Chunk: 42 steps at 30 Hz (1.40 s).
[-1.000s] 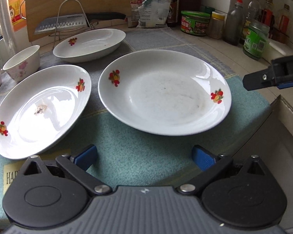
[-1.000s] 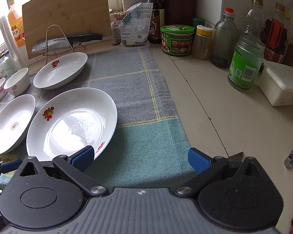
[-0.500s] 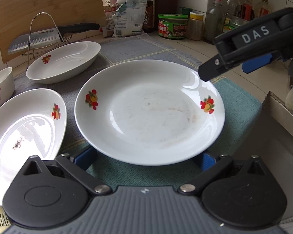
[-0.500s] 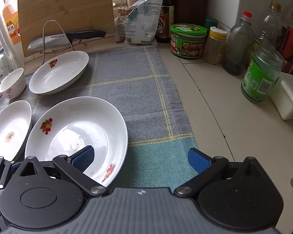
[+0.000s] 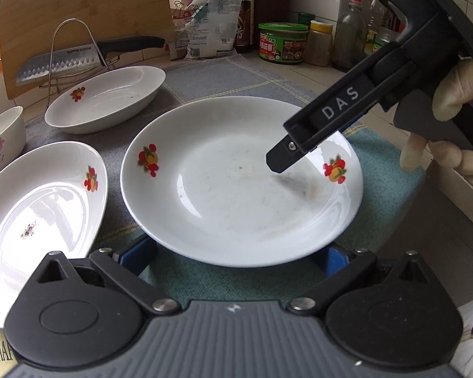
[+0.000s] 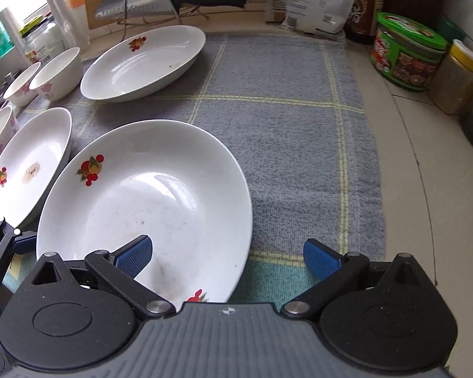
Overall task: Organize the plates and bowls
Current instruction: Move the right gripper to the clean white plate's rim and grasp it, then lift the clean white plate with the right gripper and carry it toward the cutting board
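The left gripper (image 5: 236,253) sat low at the near edge of the big round plate (image 5: 236,186), its two blue pads spread wide, one at each side of the plate's near rim and partly tucked beneath it. Nothing was pinched between them. The plate lay flat on the checked cloth (image 6: 287,126), straight ahead of those fingers, with a red fruit print near each side of its well.

The right gripper (image 6: 227,253) hung over the same plate from its other side. Its fingers stood apart too: the left pad (image 6: 135,253) hovered above the plate's inner slope, while the right pad (image 6: 321,260) was clear of the rim, above the cloth. From the left wrist camera, one black finger of that gripper reached in over the plate's far right portion, casting a shadow on the white surface; whether it touched I couldn't tell. A gloved hand (image 5: 454,116) gripped its handle.

To the left of the left gripper's fingers lay a second plate (image 5: 37,217) with a dark speck of residue, its rim just beside the big plate. Farther ahead and left rested an oval dish (image 5: 110,99), and beyond it a knife (image 5: 78,58) on a wire rack. Small flowered bowls (image 6: 56,74) stood in a cluster far to the left of the right gripper's fingers.
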Tool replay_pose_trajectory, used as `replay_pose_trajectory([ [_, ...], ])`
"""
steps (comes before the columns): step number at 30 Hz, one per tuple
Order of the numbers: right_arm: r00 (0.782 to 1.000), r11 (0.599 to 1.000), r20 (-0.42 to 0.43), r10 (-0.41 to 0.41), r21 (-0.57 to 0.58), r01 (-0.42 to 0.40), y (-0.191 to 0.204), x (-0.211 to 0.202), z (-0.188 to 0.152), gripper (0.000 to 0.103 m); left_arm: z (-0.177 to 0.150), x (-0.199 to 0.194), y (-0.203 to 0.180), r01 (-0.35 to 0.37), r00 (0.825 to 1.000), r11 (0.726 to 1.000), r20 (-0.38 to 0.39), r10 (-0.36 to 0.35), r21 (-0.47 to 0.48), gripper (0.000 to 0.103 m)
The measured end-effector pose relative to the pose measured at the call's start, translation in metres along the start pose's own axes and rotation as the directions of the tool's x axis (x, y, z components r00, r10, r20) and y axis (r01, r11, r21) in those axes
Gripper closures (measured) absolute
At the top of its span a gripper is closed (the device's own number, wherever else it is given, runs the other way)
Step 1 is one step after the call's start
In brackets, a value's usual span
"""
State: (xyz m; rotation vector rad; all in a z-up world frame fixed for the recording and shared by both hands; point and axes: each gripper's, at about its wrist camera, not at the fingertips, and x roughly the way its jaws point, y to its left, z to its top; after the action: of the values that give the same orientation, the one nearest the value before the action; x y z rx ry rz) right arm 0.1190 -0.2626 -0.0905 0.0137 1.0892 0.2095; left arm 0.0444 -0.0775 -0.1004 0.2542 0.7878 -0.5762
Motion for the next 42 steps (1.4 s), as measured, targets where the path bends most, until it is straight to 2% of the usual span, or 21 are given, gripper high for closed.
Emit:
replay_pose_trajectory([
  [6,1.0,0.991,-0.03,-0.003,-0.134,-0.001,0.006,0.006,0.007,0.0,0.001,0.001,0.0,-0.004,1.0,1.0,-0.008,0.004,0.002,0.0],
  [13,1.0,0.985,-0.015,0.02,-0.169,-0.022,0.001,0.005,0.004,0.0,0.003,0.002,0.0,-0.005,1.0,1.0,-0.017,0.005,0.002,0.0],
  [23,0.996,0.977,0.066,0.056,-0.208,-0.041,-0.005,0.001,-0.008,0.0,-0.004,0.0,0.001,0.009,0.999,1.0,0.033,-0.01,0.014,0.0],
  [29,0.998,0.974,0.024,0.055,-0.22,-0.049,-0.003,0.003,-0.001,0.0,-0.005,-0.001,0.001,0.013,0.999,1.0,0.044,-0.014,0.018,0.0],
  [42,0.994,0.953,0.029,0.107,-0.289,-0.094,-0.01,0.002,-0.003,0.0,-0.002,0.0,0.001,0.017,0.999,1.0,0.029,-0.018,0.022,0.0],
])
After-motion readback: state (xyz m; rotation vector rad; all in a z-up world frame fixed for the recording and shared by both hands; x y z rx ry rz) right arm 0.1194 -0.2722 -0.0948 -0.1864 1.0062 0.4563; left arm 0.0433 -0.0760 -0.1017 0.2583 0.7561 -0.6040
